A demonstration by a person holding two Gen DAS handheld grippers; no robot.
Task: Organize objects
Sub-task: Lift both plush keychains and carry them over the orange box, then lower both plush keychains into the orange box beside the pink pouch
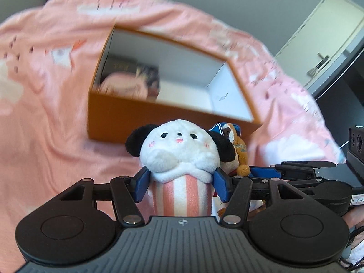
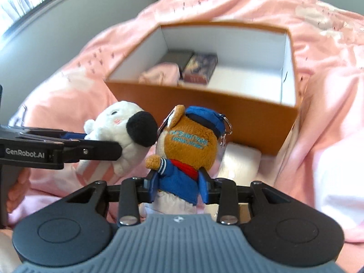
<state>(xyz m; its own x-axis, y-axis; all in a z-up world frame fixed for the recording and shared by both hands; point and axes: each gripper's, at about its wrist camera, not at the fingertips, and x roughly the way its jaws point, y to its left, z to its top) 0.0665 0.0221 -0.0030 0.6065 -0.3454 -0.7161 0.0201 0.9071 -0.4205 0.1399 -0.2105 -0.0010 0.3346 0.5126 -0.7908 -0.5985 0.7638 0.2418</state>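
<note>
Gripping a white panda toy [image 1: 179,152] by its striped body, the left tool [image 1: 180,185] held it upright above the pink blanket [image 1: 45,113]. Just beside it, the right tool [image 2: 178,187] clamped a brown bear toy [image 2: 188,145] at its blue jacket. Beyond both tools sat an open orange box [image 2: 204,107], with small boxes [image 2: 198,68] inside at its left end.

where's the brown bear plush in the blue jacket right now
The brown bear plush sits clamped in the right claw, raised in front of the orange box over the pink blanket, with the panda plush just to its left.
</note>
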